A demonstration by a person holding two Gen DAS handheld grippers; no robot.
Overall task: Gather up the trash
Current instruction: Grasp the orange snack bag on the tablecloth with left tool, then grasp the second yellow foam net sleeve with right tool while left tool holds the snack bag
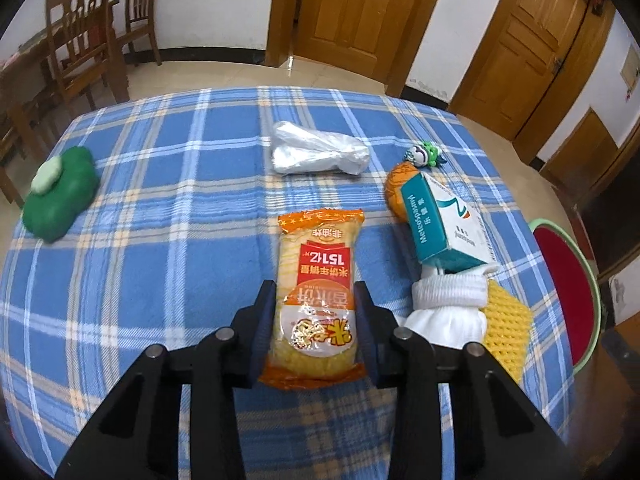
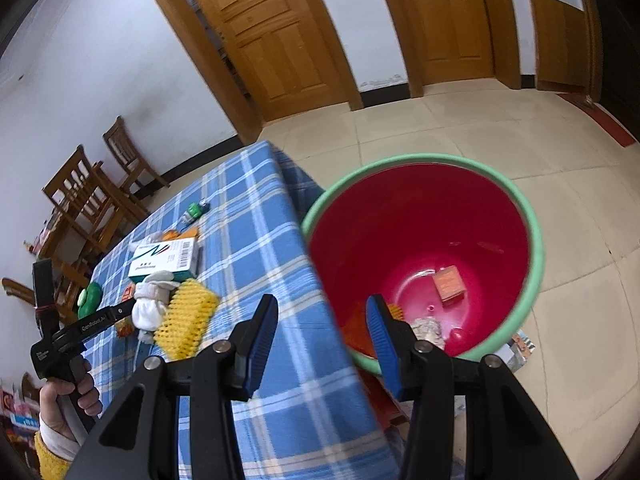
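An orange and yellow snack packet (image 1: pixel 316 280) lies lengthwise on the blue plaid tablecloth (image 1: pixel 160 240). My left gripper (image 1: pixel 315 285) is shut on it, one pad pressed against each long side. In the right wrist view my right gripper (image 2: pixel 322 300) stands open and empty over the table's edge, beside the red bucket with a green rim (image 2: pixel 536 240). The bucket holds a small orange box (image 2: pixel 450 284) and a few scraps. A crumpled clear plastic bag (image 1: pixel 318 154) lies farther back on the table.
To the right of the packet lie a teal and white carton (image 1: pixel 444 220), a white sock (image 1: pixel 448 304), a yellow foam net (image 1: pixel 506 316) and a small toy figure (image 1: pixel 424 156). A green plush (image 1: pixel 60 188) sits at the left. Wooden chairs (image 1: pixel 80 32) stand behind.
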